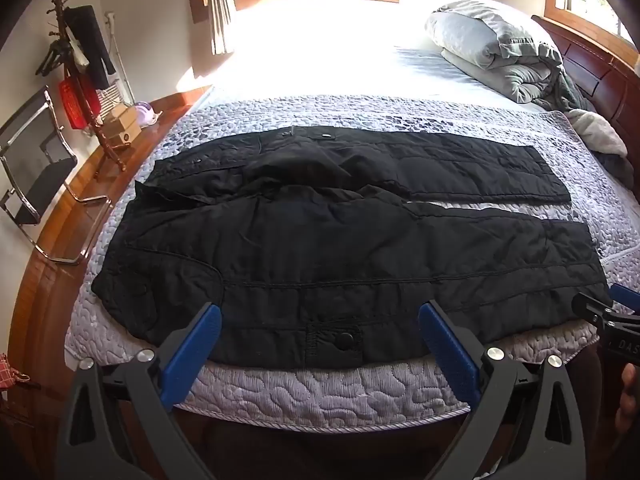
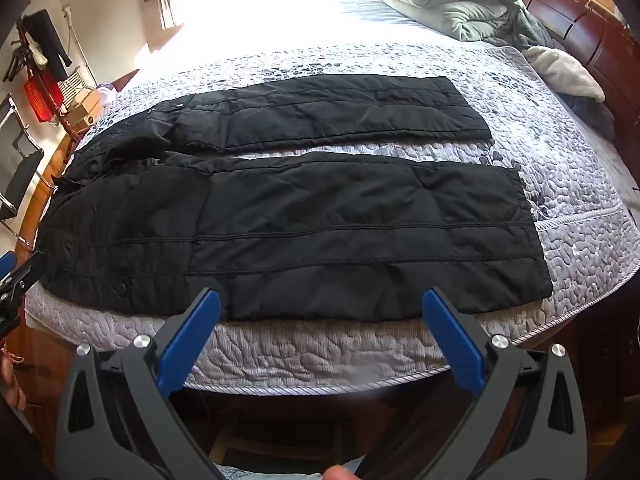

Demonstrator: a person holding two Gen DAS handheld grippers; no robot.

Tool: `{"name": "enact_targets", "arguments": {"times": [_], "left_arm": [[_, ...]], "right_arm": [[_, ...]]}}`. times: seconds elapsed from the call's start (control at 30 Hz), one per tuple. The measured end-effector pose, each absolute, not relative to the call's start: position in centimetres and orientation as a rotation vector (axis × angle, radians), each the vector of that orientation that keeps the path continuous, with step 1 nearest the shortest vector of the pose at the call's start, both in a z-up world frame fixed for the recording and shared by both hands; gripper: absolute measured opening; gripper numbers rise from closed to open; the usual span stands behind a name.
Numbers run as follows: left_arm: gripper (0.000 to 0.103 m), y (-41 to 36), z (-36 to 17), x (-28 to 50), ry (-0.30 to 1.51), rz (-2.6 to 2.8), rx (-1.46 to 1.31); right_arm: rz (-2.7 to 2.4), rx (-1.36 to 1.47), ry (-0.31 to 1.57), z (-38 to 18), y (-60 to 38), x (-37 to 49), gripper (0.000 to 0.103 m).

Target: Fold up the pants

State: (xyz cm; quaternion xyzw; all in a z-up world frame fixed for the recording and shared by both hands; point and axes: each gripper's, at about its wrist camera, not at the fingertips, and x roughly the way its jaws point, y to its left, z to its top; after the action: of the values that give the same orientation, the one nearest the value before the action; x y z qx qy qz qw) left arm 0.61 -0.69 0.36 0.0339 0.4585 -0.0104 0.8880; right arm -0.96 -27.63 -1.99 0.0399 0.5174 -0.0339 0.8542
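Observation:
Black quilted pants [image 1: 320, 248] lie spread flat on the bed, waist to the left, both legs stretched to the right with a gap between them. They also show in the right wrist view [image 2: 320, 232]. My left gripper [image 1: 320, 320] is open and empty, just above the near edge of the pants by a snap pocket [image 1: 336, 342]. My right gripper [image 2: 322, 308] is open and empty at the near edge of the near leg. The right gripper also shows in the left wrist view [image 1: 612, 316], and the left gripper in the right wrist view [image 2: 12, 276].
A grey pebble-pattern quilt [image 1: 340, 392] covers the bed. Folded grey bedding [image 1: 496, 48] sits at the far right by the wooden headboard [image 1: 592, 60]. A chair [image 1: 36, 168] and a coat rack [image 1: 76, 72] stand left of the bed.

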Motion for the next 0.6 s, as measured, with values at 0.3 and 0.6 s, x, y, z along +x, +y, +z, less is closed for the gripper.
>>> {"name": "enact_targets", "arguments": {"times": [0.3, 0.6], "left_arm": [[0.1, -0.92, 0.29, 0.76, 0.954, -0.027, 0.073], [0.1, -1.05, 0.3, 0.74, 0.956, -0.027, 0.072]], "right_arm": [[-0.053, 0.099, 1.087, -2.02, -27.85, -0.83, 0.101], [-0.024, 0.144, 1.095, -1.96, -27.91, -0.66, 0.101]]}}
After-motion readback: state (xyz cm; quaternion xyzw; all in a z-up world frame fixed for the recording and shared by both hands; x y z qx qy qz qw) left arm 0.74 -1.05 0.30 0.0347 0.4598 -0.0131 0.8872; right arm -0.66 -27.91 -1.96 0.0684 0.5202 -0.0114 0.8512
